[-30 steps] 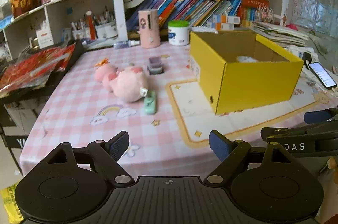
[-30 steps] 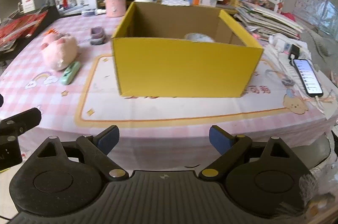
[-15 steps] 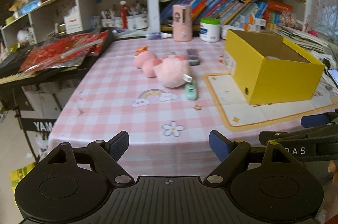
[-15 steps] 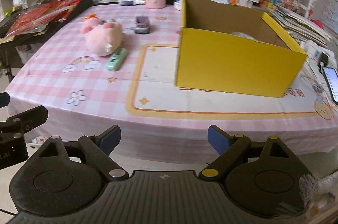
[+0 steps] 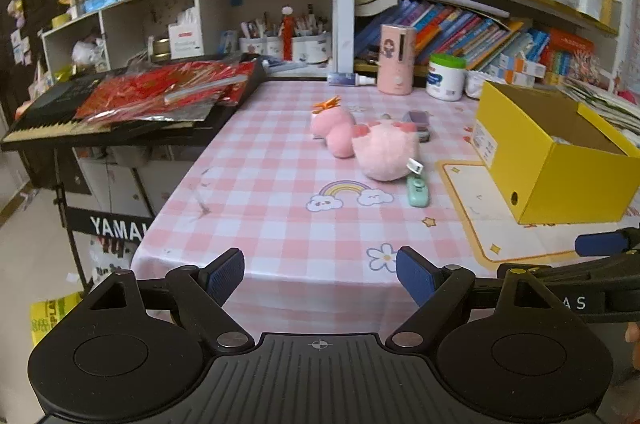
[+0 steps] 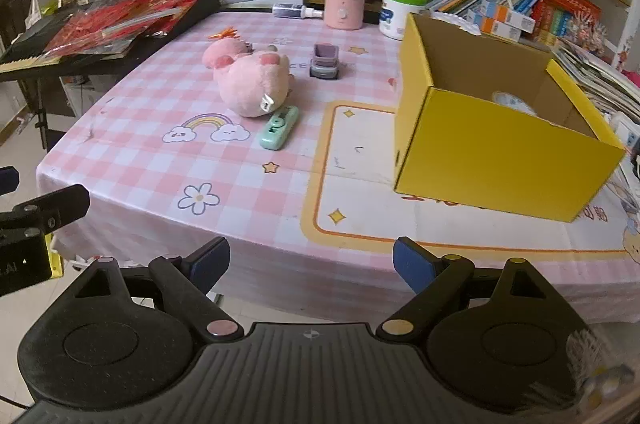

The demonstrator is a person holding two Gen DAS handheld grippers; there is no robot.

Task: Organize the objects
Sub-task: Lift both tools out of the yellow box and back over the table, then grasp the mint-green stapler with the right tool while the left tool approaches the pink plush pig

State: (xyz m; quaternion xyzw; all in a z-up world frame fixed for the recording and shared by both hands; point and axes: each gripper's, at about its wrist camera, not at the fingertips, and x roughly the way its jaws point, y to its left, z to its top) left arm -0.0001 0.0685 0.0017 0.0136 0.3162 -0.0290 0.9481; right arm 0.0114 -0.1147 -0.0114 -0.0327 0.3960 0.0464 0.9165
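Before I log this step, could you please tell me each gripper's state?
Left gripper: open, holding nothing.
Right gripper: open, holding nothing.

fluffy plush pig (image 6: 252, 84), matt cardboard box (image 6: 496, 160)

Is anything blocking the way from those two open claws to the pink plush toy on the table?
Nothing visible does. Only bare checked tablecloth lies between the open left gripper, the open right gripper and the pink plush toy. A green pocket-sized gadget sits touching the toy's near side, slightly right.
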